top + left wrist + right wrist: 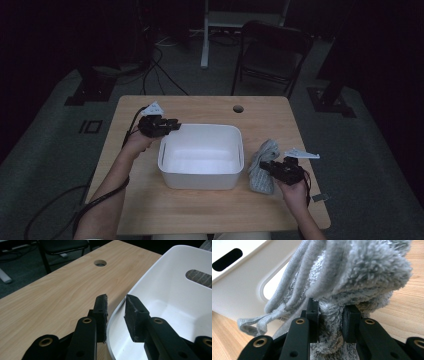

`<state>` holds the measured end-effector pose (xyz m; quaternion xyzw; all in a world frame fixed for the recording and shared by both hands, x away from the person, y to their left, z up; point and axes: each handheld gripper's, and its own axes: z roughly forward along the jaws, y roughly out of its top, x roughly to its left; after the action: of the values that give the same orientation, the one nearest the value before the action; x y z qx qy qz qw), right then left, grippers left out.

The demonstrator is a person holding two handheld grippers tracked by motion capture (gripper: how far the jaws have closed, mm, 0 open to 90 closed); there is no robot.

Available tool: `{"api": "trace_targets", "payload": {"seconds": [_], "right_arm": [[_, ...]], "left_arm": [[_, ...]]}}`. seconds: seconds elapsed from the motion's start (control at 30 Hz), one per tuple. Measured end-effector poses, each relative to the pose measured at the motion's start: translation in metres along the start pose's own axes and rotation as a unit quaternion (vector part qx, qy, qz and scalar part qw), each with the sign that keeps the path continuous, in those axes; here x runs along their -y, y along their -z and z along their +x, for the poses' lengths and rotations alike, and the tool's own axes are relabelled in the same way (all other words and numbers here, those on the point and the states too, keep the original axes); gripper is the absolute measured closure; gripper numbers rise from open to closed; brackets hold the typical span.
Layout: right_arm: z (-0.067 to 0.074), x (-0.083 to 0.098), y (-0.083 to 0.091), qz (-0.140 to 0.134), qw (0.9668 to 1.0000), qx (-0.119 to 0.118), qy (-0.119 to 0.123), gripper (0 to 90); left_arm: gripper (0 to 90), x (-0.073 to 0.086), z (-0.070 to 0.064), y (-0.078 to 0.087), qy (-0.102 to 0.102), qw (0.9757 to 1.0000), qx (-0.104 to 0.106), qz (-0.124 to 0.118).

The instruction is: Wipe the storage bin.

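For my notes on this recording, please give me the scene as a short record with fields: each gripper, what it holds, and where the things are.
left gripper: at the far left corner of the white tub; fingers astride the rim, one outside and one inside, a gap showing at the inner one
right gripper: shut on the grey fluffy cloth
grey fluffy cloth: on the table, right of the tub
white tub: middle of the wooden table, nothing inside
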<state>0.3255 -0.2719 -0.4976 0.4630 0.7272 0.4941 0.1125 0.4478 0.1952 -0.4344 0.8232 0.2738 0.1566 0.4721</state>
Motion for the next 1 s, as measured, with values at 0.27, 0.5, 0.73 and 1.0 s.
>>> {"api": "trace_targets", "payload": {"seconds": [0.27, 0.5, 0.73, 1.0], "right_arm": [[0.0, 0.0, 0.0, 0.0, 1.0, 0.0, -0.001, 72.1], [0.002, -0.002, 0.0, -0.004, 1.0, 0.001, 0.001, 72.1], [0.001, -0.002, 0.001, -0.005, 1.0, 0.001, -0.001, 72.1], [-0.004, -0.001, 0.002, -0.005, 1.0, 0.003, -0.007, 72.2]], "left_arm": [[79.1, 0.008, -0.007, 0.012, 0.002, 0.9999, 0.014, 0.002], [82.1, 0.013, -0.018, 0.019, -0.001, 0.9995, 0.029, 0.009], [76.0, 0.012, -0.019, 0.004, -0.002, 0.9992, 0.033, 0.023], [80.7, 0.016, -0.021, 0.007, 0.018, 0.9995, 0.019, 0.016]]}}
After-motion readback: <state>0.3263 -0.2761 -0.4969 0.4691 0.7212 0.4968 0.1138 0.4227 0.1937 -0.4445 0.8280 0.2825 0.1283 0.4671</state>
